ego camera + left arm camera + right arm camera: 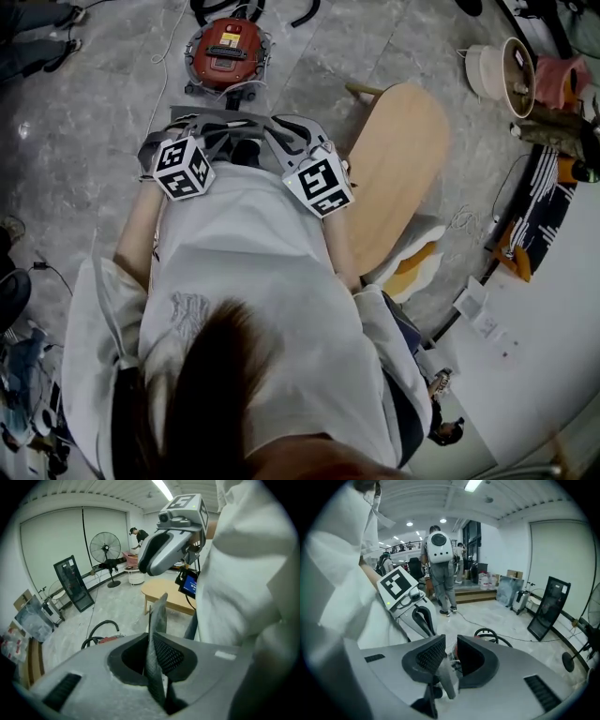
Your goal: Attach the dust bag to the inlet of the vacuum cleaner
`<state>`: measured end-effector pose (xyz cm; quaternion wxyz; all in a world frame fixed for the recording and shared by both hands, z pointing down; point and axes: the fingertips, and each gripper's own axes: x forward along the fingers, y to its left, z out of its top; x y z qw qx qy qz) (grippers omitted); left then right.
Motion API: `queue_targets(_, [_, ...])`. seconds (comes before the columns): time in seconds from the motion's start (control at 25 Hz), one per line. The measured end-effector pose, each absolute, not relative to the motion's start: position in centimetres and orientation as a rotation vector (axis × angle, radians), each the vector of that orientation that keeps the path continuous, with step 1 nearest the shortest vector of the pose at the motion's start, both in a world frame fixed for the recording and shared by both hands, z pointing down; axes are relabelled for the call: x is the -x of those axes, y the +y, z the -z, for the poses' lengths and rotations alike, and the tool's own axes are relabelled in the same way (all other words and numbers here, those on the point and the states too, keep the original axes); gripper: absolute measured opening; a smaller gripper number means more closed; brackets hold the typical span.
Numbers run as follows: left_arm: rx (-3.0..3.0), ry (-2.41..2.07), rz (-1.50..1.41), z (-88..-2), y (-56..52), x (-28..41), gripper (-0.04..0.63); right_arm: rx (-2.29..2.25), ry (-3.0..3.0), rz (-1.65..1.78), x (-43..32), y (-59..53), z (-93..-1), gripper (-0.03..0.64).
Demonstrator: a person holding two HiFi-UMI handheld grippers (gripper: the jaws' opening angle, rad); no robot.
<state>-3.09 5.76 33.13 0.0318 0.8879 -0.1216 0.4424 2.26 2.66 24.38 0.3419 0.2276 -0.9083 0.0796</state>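
Note:
A large white dust bag (244,244) hangs against the person's front and fills the right of the left gripper view (243,573). My left gripper (152,656) is shut on a thin grey edge of the bag (157,616) that stands up between its pads. The right gripper (447,656) is open, and a grey strip of the bag (443,674) leans by its left pad without being pinched. Both grippers, left (192,131) and right (295,141), sit close together at the bag's top. The red vacuum cleaner (230,52) stands on the floor beyond them, apart from the bag.
A round wooden table (403,159) stands to the right of the person. The vacuum's black hose (487,634) curls on the floor. A white bucket (487,70) and clutter sit at the far right. A standing fan (105,548) and people (439,569) are farther off.

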Motion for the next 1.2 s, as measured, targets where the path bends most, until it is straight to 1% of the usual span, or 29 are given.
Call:
queue_targets(0.16, [-2.712, -0.295, -1.311, -35.0, 6.1, 2.4, 0.043, -0.417, -2.285, -0.218, -1.8, 3.9, -27.5, 0.095])
queue_targets(0.24, [-2.711, -0.262, -1.290, -35.5, 6.3, 1.8, 0.043, -0.359, -2.257, -0.257, -2.0, 4.5, -29.6, 0.098])
queue_targets(0.36, [-2.704, -0.225, -1.257, -36.5, 6.4, 0.9, 0.043, -0.274, -2.211, -0.317, -2.5, 4.7, -32.8, 0.120])
queue_targets(0.52, [-2.679, -0.194, -1.244, -38.7, 6.7, 0.2, 0.043, -0.114, -2.128, -0.320, -3.1, 5.8, -36.6, 0.123])
queue_targets(0.64, [-2.662, -0.184, -1.271, -40.8, 6.9, -0.2, 0.043, -0.061, -2.074, -0.251, -3.6, 6.2, -39.3, 0.067])
queue_targets(0.72, [-2.644, -0.204, -1.279, -42.4, 6.8, -0.4, 0.044, -0.051, -2.054, -0.235, -3.8, 6.2, -41.0, 0.051])
queue_targets(1.0, [-2.569, -0.244, -1.248, -47.8, 6.2, 0.0, 0.046, -0.088, -2.049, -0.367, -3.5, 5.3, -46.0, 0.046])
queue_targets(1.2, [-2.554, -0.279, -1.266, -50.9, 5.2, 0.2, 0.046, -0.015, -1.986, -0.325, -3.3, 4.0, -48.9, 0.044])
